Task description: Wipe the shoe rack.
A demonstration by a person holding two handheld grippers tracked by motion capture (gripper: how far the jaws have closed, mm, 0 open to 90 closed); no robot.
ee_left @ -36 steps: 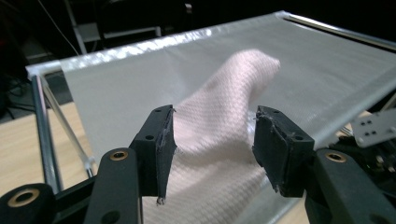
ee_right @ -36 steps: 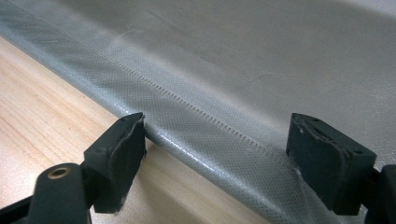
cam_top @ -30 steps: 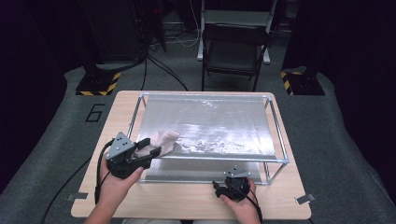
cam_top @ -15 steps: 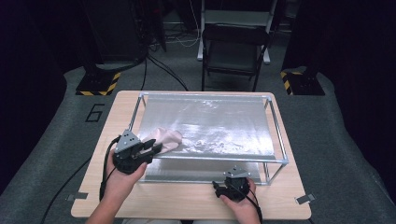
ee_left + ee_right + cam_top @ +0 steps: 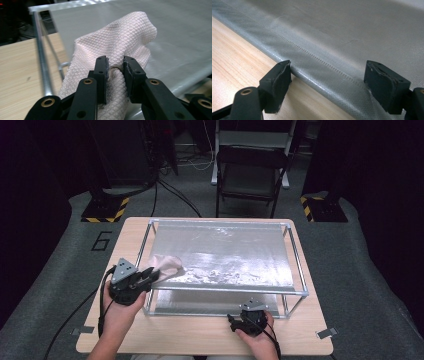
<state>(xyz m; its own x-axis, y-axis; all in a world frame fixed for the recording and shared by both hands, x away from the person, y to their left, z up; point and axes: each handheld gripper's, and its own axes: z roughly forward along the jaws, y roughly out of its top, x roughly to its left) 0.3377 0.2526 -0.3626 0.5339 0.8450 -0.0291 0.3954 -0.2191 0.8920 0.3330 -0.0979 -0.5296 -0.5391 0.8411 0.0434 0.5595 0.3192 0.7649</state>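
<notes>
From the high view, the left gripper (image 5: 150, 277) is pinching a pale pink quilted cloth (image 5: 167, 265) at the left end of the silver sheet (image 5: 225, 255) stretched over a metal-tube frame (image 5: 227, 290). Its jaws have just been closing.

In the left gripper view, only a thin fold of cloth (image 5: 117, 40) is being squeezed; it may be slipping free, and the frame's upright tube (image 5: 41, 55) is crowding the pull.

In the right gripper view, the right gripper (image 5: 328, 80) is waiting wide open, holding nothing, at the sheet's hem above the wooden table (image 5: 239, 57).

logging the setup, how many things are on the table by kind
pink cloth: 1
metal frame rack with silver sheet: 1
handheld gripper: 2, left gripper and right gripper
total: 4
</notes>
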